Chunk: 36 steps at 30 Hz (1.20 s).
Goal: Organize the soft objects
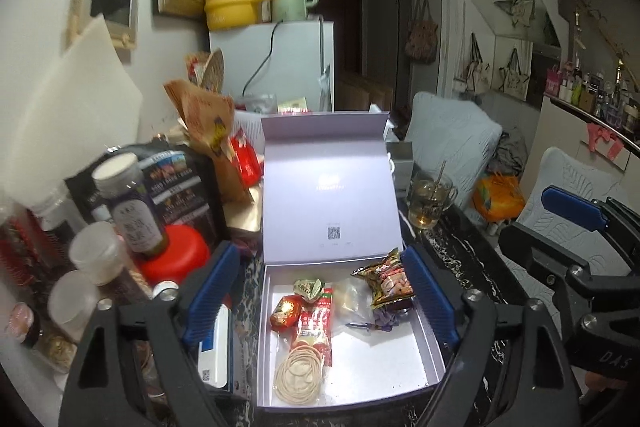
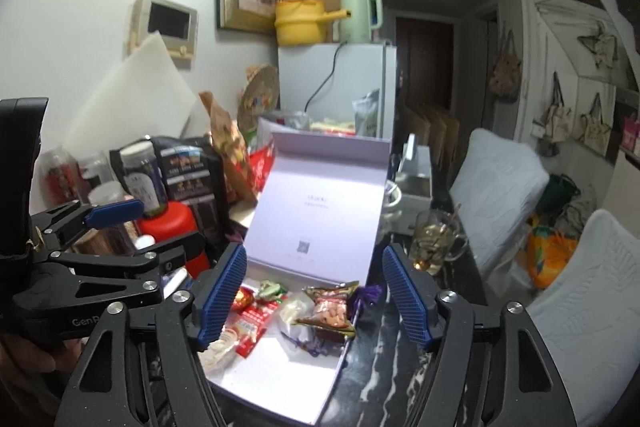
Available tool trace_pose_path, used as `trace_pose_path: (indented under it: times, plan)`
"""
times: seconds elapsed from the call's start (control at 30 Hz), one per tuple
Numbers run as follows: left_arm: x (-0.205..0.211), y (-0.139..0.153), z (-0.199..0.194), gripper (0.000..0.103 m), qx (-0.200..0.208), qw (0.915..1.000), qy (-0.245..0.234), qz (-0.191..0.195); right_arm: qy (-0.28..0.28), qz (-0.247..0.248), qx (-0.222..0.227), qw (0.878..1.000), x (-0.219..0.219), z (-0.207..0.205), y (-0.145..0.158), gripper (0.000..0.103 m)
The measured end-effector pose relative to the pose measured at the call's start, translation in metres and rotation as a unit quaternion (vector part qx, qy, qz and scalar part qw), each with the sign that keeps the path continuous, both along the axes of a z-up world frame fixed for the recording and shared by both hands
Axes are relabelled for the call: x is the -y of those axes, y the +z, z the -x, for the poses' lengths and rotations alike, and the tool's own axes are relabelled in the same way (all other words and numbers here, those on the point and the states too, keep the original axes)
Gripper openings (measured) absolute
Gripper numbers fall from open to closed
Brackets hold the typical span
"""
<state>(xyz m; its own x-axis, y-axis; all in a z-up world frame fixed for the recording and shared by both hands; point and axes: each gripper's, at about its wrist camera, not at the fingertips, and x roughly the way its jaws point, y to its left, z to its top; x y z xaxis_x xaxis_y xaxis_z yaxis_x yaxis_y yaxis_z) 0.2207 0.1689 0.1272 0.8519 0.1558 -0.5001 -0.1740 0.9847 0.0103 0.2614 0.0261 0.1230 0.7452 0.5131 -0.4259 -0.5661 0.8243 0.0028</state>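
Left of the left gripper, jars are seen. Its jaws are held wide and empty above the open box, where snack packets are kept. The right gripper is also spread, holding nothing; a glass mug stands to its right.

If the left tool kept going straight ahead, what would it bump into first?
Probably the snacks in the open white box, near the clear bag. The left tool is open and empty; depth is hard to judge.

Your left gripper and right gripper: black skeletal frames, silver screw heads at pivots, ribbed blue fingers. White lettering on both bodies, partly cut off.
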Motion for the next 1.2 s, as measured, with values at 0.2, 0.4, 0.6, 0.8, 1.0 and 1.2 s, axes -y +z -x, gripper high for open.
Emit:
trace_pose_path:
  times: [0.2, 0.4, 0.6, 0.8, 1.0, 1.2]
  plan:
    - [0.009, 0.012, 0.034, 0.095, 0.032, 0.9994, -0.009, -0.004, -0.004, -0.012, 0.029, 0.999, 0.013, 0.035, 0.011, 0.08]
    - [0.018, 0.015, 0.068, 0.1, 0.063, 0.9979, -0.013, -0.013, -0.012, -0.024, 0.044, 0.999, 0.027, 0.066, 0.014, 0.085]
    - [0.024, 0.004, 0.085, 0.101, 0.062, 0.9977, -0.027, -0.004, -0.023, -0.029, 0.05, 0.998, 0.041, 0.089, 0.008, 0.089]
    - [0.033, -0.018, 0.099, 0.101, 0.052, 0.9981, -0.033, 0.0, -0.035, -0.012, 0.055, 0.998, 0.045, 0.104, -0.005, 0.09]
    - [0.036, -0.041, 0.103, 0.101, 0.035, 0.9987, -0.037, 0.006, -0.052, -0.003, 0.04, 0.998, 0.051, 0.11, -0.028, 0.091]
    - [0.038, -0.064, 0.105, 0.101, 0.013, 0.9989, -0.039, 0.024, -0.062, 0.007, 0.021, 0.998, 0.054, 0.115, -0.055, 0.091]
